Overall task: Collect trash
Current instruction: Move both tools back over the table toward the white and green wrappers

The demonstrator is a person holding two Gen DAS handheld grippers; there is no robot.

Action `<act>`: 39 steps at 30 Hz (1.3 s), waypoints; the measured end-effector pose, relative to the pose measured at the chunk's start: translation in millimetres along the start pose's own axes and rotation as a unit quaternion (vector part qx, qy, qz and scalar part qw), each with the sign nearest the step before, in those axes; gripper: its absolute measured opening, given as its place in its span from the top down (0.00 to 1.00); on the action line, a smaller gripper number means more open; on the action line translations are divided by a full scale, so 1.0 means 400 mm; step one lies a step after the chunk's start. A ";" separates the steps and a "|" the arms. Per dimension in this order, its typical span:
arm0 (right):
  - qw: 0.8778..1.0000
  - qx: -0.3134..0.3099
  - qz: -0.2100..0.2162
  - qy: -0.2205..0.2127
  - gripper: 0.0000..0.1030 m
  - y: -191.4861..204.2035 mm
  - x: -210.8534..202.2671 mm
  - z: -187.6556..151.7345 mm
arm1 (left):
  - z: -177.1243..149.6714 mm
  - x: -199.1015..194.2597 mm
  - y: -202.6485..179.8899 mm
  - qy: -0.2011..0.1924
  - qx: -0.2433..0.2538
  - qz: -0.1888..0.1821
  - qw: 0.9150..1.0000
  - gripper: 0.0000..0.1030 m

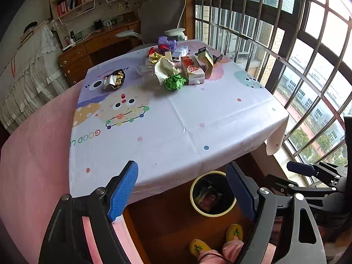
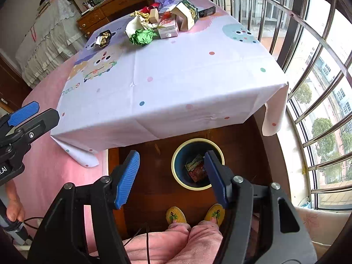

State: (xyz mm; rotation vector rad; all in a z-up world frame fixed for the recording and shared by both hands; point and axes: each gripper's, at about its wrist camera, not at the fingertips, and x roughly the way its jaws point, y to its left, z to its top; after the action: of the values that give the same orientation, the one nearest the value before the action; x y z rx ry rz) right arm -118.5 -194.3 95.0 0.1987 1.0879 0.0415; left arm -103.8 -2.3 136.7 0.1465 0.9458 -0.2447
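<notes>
Trash is piled at the far side of the table: a green paper ball [image 1: 175, 82] [image 2: 142, 36], a crumpled white paper [image 1: 164, 68], a red-and-white carton [image 1: 192, 69] [image 2: 167, 27], an open cardboard box [image 1: 205, 60] [image 2: 186, 14] and a foil wrapper [image 1: 114, 79] [image 2: 102, 39] set apart to the left. A round bin [image 1: 213, 193] [image 2: 197, 163] stands on the floor below the table's near edge, with wrappers inside. My left gripper [image 1: 182, 189] is open and holds nothing, above the table's near edge. My right gripper [image 2: 171, 177] is open, nothing in it, above the floor beside the bin.
The table wears a pale cartoon cloth [image 1: 180, 114] over a pink one [image 1: 35, 145]. A barred window [image 1: 297, 55] runs along the right. A desk [image 1: 96, 44], an office chair [image 1: 161, 15] and shelves stand behind. A person's yellow slippers [image 2: 175, 215] are on the wooden floor.
</notes>
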 end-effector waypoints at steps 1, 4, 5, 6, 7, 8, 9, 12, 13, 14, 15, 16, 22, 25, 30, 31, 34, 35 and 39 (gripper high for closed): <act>1.000 -0.006 -0.004 -0.014 0.43 0.012 -0.027 0.013 | 0.013 -0.021 0.007 -0.009 -0.001 -0.002 1.000 0.19; 0.998 -0.022 -0.016 -0.050 0.43 0.032 -0.085 0.054 | 0.053 -0.077 0.033 -0.039 -0.005 -0.009 0.999 0.19; 0.998 -0.027 -0.018 -0.061 0.43 0.040 -0.101 0.066 | 0.066 -0.095 0.042 -0.048 -0.005 -0.008 0.999 0.19; 0.997 -0.031 -0.019 -0.071 0.43 0.045 -0.116 0.078 | 0.075 -0.110 0.050 -0.057 -0.006 -0.005 0.998 0.19; 0.996 -0.035 -0.020 -0.080 0.43 0.052 -0.136 0.091 | 0.084 -0.123 0.057 -0.066 -0.007 -0.001 0.998 0.19; 0.995 -0.039 -0.020 -0.089 0.43 0.059 -0.149 0.101 | 0.095 -0.134 0.065 -0.073 -0.009 0.002 0.997 0.19; 0.994 -0.043 -0.020 -0.095 0.43 0.066 -0.160 0.112 | 0.103 -0.143 0.074 -0.077 -0.013 0.003 0.997 0.19; 0.992 -0.054 -0.018 -0.109 0.43 0.082 -0.178 0.138 | 0.133 -0.152 0.101 -0.084 -0.022 0.005 0.996 0.19; 0.992 -0.056 -0.018 -0.113 0.43 0.085 -0.178 0.146 | 0.143 -0.148 0.107 -0.086 -0.024 0.007 0.996 0.19; 0.992 -0.056 -0.018 -0.115 0.43 0.085 -0.180 0.156 | 0.152 -0.139 0.115 -0.088 -0.024 0.010 0.996 0.19; 0.991 -0.056 -0.018 -0.117 0.43 0.082 -0.179 0.165 | 0.165 -0.132 0.121 -0.089 -0.025 0.013 0.996 0.19; 0.991 -0.056 -0.017 -0.119 0.43 0.081 -0.179 0.178 | 0.179 -0.126 0.129 -0.090 -0.026 0.015 0.996 0.19; 0.989 -0.071 -0.013 -0.129 0.43 0.066 -0.156 0.270 | 0.280 -0.072 0.177 -0.095 -0.036 0.027 0.994 0.19; 0.989 -0.078 0.002 -0.124 0.43 0.062 -0.118 0.332 | 0.338 -0.022 0.202 -0.080 -0.046 0.028 0.995 0.19; 0.988 -0.105 0.033 -0.105 0.43 0.078 -0.006 0.435 | 0.431 0.100 0.233 -0.043 -0.067 0.032 0.996 0.19; 0.987 -0.115 0.040 -0.101 0.43 0.085 0.024 0.456 | 0.447 0.128 0.239 -0.035 -0.072 0.034 0.996 0.19; 0.984 -0.144 0.054 -0.087 0.43 0.111 0.129 0.514 | 0.497 0.227 0.254 -0.010 -0.083 0.043 0.996 0.19; 0.983 -0.152 0.058 -0.080 0.43 0.117 0.164 0.534 | 0.510 0.263 0.257 -0.001 -0.087 0.046 0.995 0.19; 0.979 -0.184 0.073 -0.056 0.43 0.149 0.316 0.608 | 0.550 0.406 0.271 0.036 -0.102 0.054 0.993 0.19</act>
State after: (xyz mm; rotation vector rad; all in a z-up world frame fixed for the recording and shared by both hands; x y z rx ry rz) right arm 158.8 -153.3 104.3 -0.0526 0.9322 0.3573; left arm 188.6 28.3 133.3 0.0175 1.0250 -0.0420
